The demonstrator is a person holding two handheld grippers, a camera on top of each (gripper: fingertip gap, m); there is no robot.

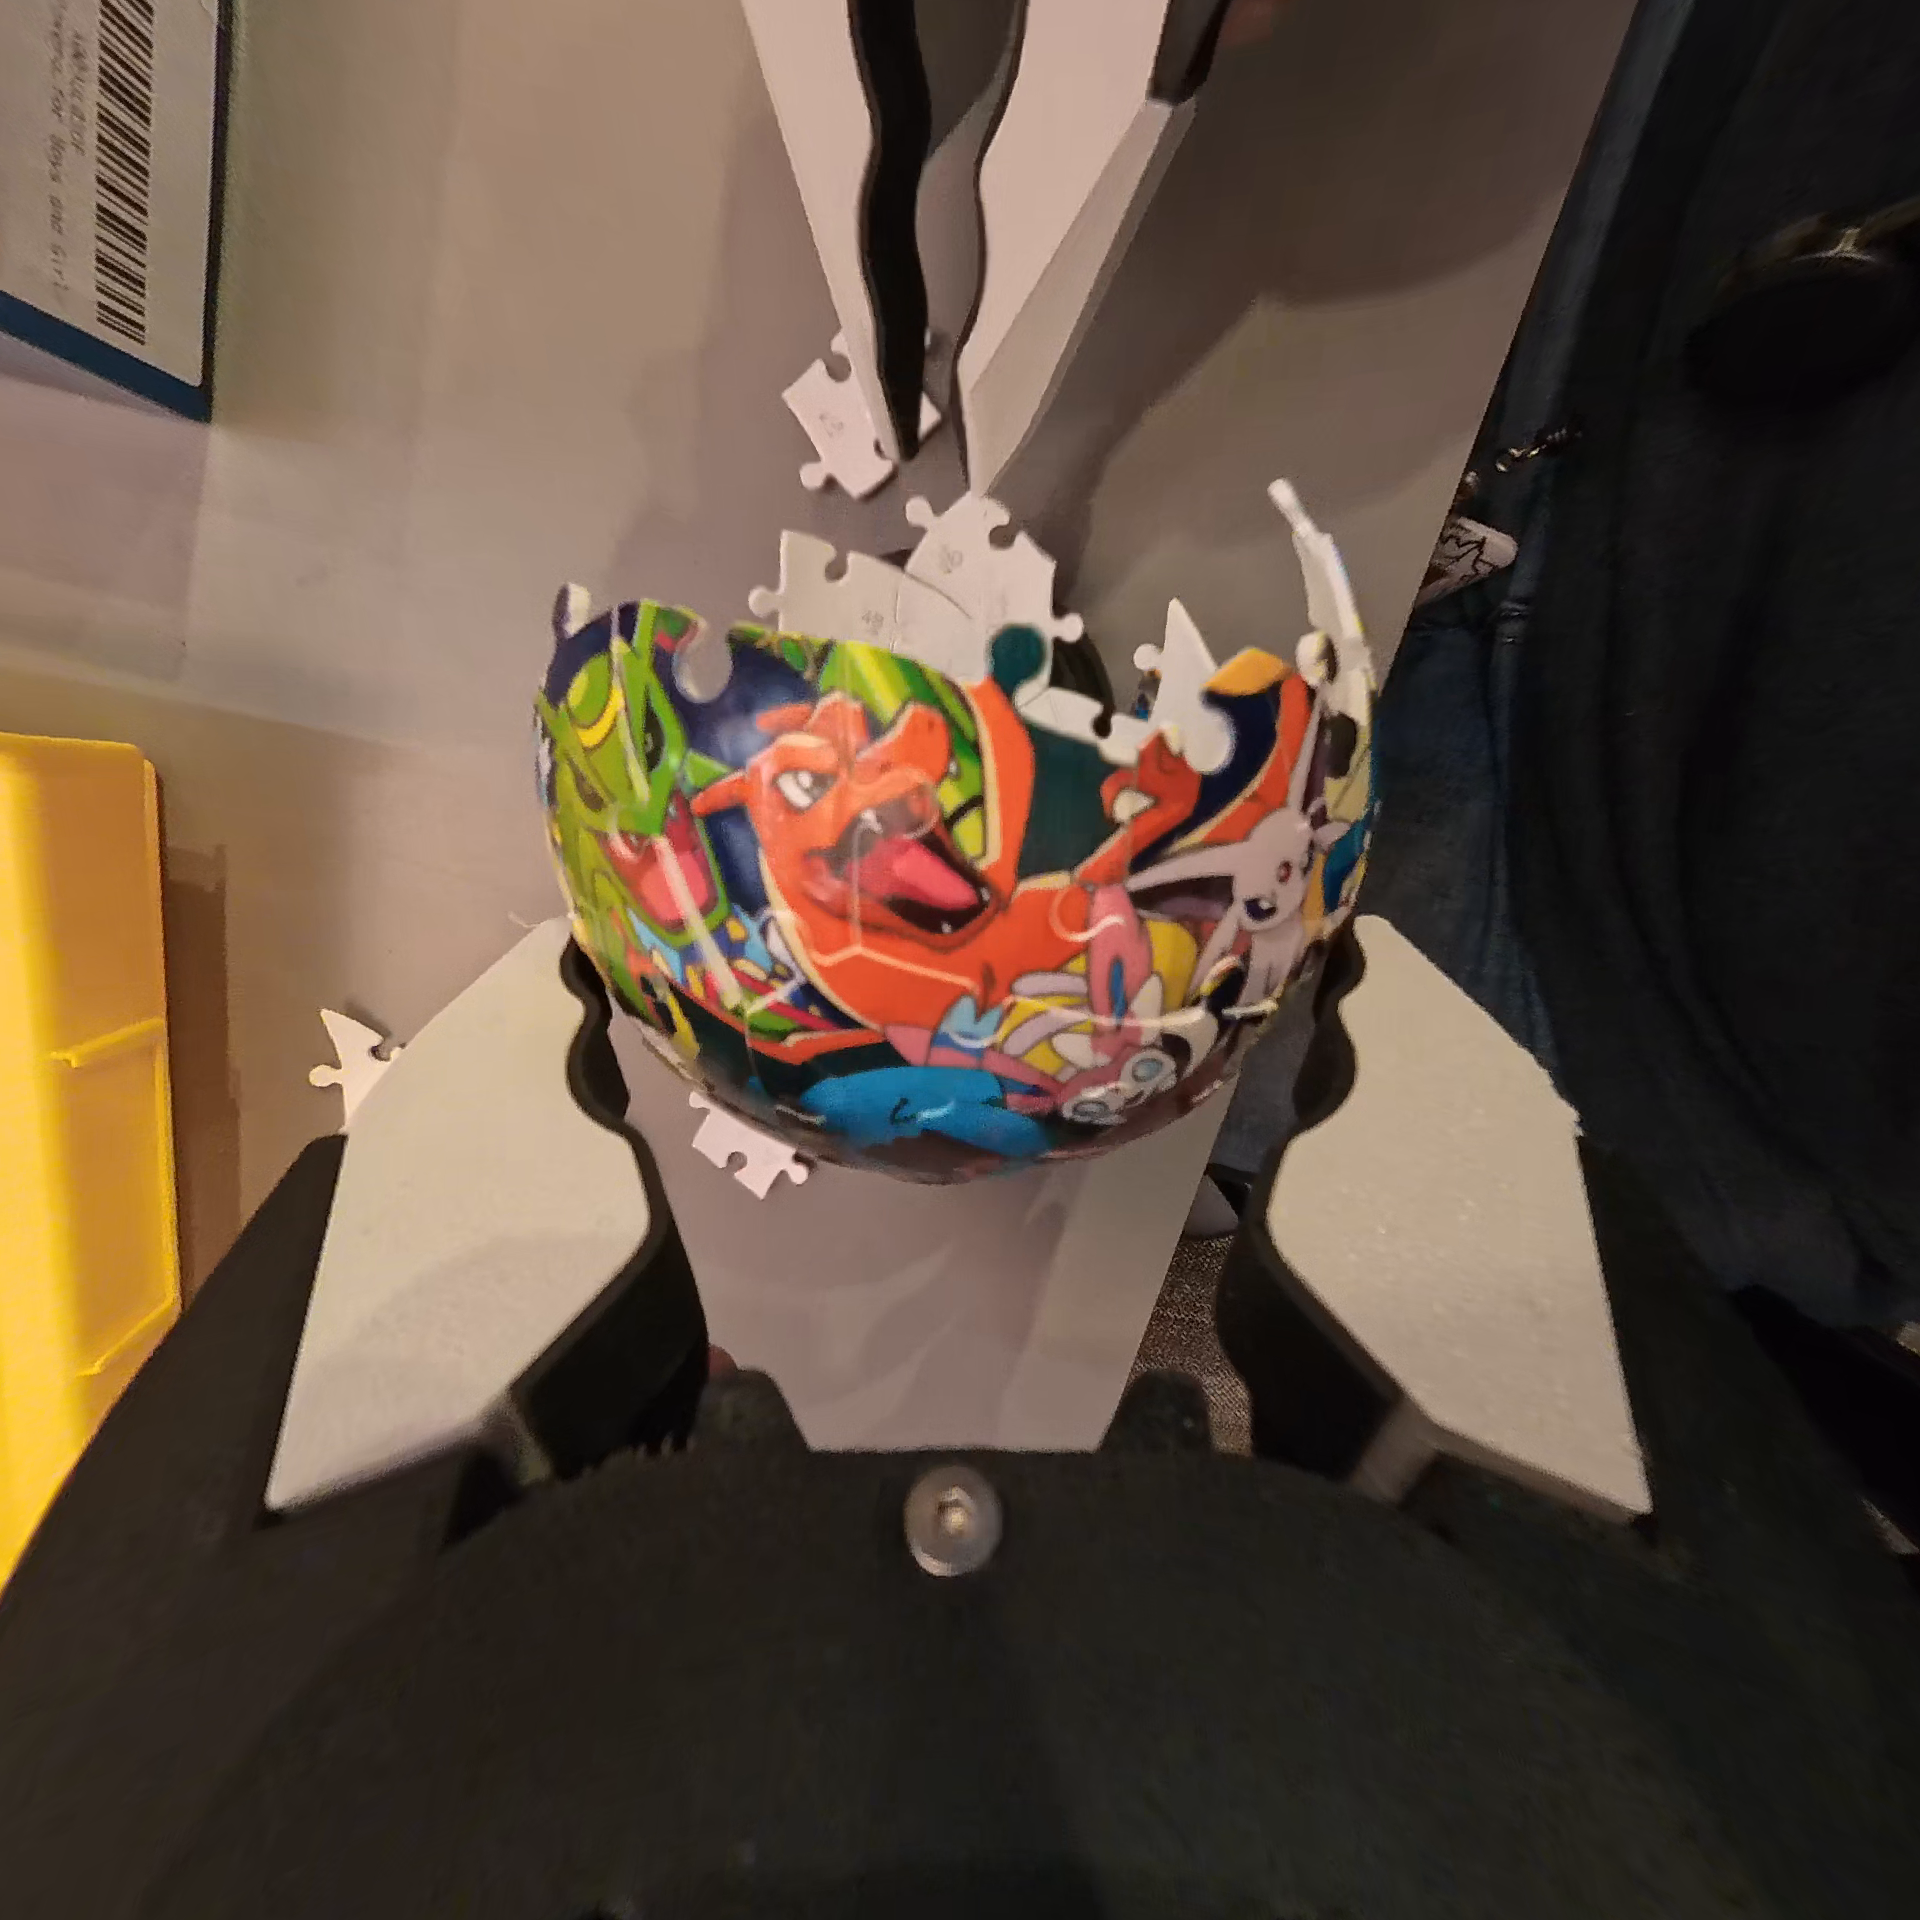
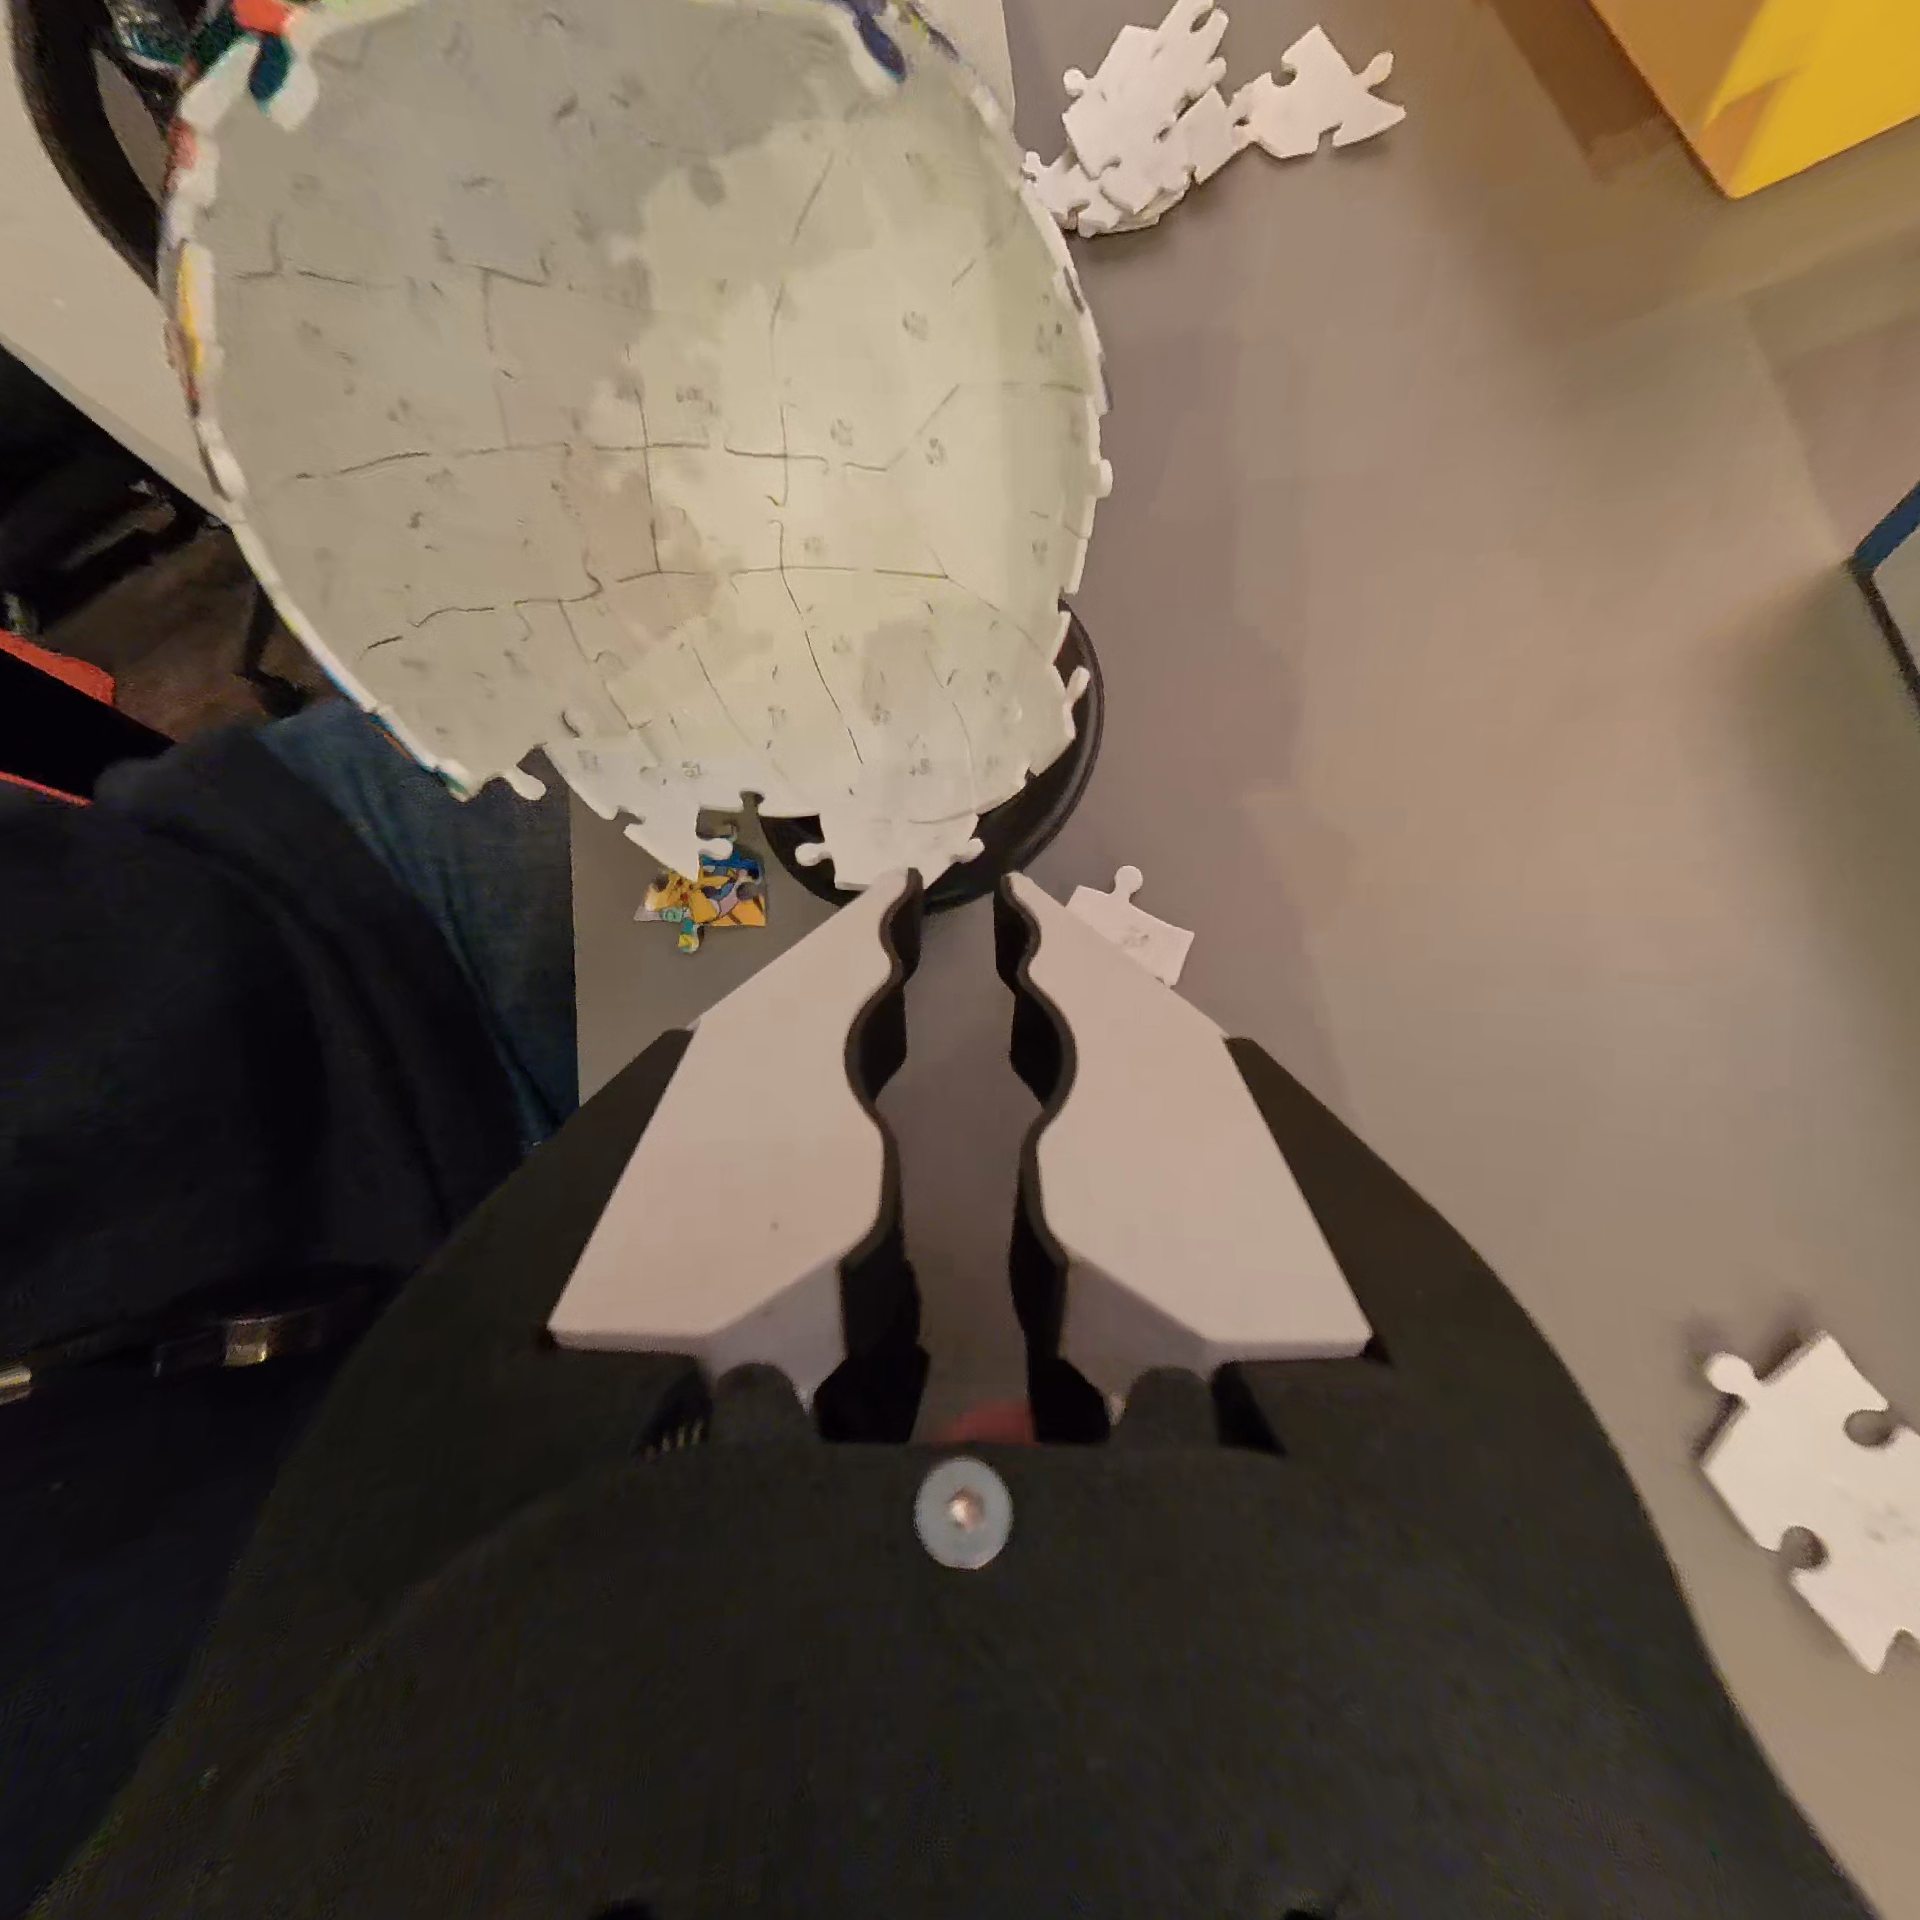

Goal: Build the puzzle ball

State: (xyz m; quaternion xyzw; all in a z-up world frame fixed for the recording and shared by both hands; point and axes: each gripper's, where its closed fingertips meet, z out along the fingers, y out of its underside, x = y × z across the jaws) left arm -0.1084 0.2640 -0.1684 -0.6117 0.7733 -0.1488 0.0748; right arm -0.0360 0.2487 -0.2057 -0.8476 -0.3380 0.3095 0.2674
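Cradling the half-built puzzle ball (image 1: pixel 956 883) between wide jaws, the left gripper (image 1: pixel 956 977) held it above the grey surface (image 1: pixel 436 520). Beyond, the right gripper (image 1: pixel 935 447) hovered at the ragged rim, jaws narrowly parted and empty. Roughly the lower half looked assembled; loose pieces (image 2: pixel 1216 114) awaited fitting.

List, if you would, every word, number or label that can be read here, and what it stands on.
I do not quote writing; this is where it stands.
White label on the blue-edged box: a barcode and lines of print.
White inside of the puzzle ball: small printed marks, mostly blurred.
Loose white piece on the table: a faint mark, too small to read.
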